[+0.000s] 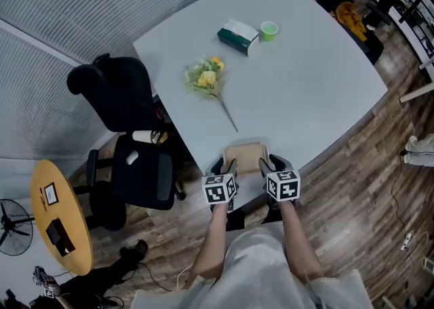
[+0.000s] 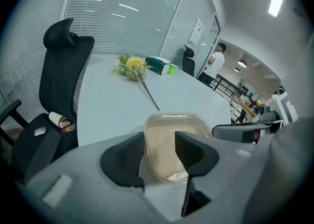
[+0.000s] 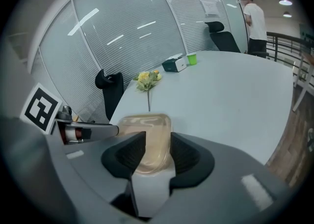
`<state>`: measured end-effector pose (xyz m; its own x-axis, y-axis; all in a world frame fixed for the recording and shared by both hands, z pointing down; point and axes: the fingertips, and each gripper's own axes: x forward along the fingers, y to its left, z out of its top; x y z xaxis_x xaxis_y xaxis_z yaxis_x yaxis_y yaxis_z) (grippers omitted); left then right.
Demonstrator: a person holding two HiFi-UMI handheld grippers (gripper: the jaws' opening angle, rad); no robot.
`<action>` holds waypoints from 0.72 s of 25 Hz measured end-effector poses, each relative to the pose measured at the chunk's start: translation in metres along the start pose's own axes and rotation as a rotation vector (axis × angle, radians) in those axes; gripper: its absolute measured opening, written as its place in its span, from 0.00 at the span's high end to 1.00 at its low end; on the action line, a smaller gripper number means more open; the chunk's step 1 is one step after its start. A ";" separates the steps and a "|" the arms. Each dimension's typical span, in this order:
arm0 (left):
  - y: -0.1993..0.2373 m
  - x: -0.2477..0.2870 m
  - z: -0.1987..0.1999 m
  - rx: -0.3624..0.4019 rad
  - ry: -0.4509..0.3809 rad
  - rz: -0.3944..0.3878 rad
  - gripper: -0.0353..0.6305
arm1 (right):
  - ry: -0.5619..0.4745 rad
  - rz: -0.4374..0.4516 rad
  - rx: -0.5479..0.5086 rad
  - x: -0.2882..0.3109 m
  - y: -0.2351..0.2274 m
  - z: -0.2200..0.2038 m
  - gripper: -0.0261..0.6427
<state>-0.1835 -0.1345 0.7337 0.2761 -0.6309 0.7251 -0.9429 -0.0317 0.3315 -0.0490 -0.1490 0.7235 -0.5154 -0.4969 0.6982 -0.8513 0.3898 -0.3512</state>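
Now left gripper (image 1: 225,164), right gripper (image 1: 274,162) flanking tray (image 1: 245,156).

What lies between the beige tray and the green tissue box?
A yellow flower bouquet, its stem pointing toward the tray, with the tissue box beyond. Clearest in the head view.

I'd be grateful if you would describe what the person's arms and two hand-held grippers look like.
The left hand-held gripper and right hand-held gripper match: pale grey bodies, black jaws with ribbed pads. Each carries a white cube printed with black square markers. The person wears a light grey top; forearms are unsleeved.
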 end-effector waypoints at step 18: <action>0.000 -0.010 0.007 0.013 -0.020 0.018 0.65 | -0.014 -0.036 -0.028 -0.006 0.011 0.005 0.75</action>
<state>-0.1878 -0.1334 0.7226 0.2559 -0.6467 0.7186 -0.9499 -0.0303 0.3110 -0.0560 -0.1457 0.7126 -0.4858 -0.5217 0.7013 -0.8665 0.3929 -0.3079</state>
